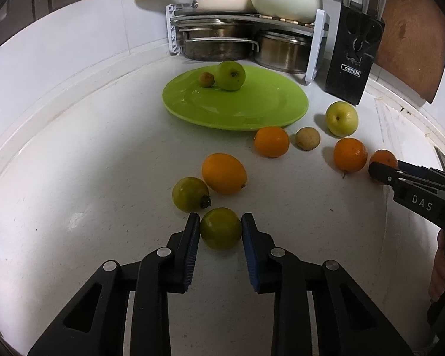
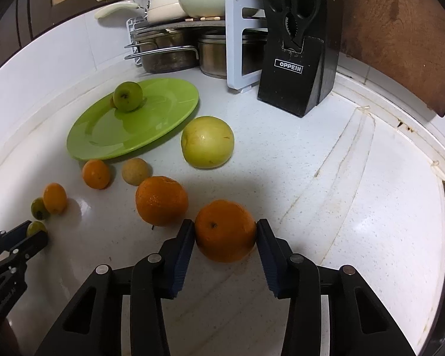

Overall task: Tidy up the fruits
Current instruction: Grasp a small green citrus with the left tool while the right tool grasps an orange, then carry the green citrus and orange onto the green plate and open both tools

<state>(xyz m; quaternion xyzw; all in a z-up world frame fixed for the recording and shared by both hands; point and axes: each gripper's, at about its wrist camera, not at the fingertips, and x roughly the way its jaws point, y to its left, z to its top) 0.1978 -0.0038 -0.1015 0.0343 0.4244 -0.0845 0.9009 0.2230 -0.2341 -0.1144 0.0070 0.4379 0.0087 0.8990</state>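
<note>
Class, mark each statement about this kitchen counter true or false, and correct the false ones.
1. The green plate holds two fruits. True.
2. The left tongs sit around an orange. False: around a green fruit.
3. The right tongs sit around an orange. True.
4. The knife block lies flat on the counter. False: it stands upright.
5. The plate is red. False: green.

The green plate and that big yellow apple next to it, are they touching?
Apart. In the right wrist view a strip of white counter shows between the plate rim and the yellow apple.
</note>
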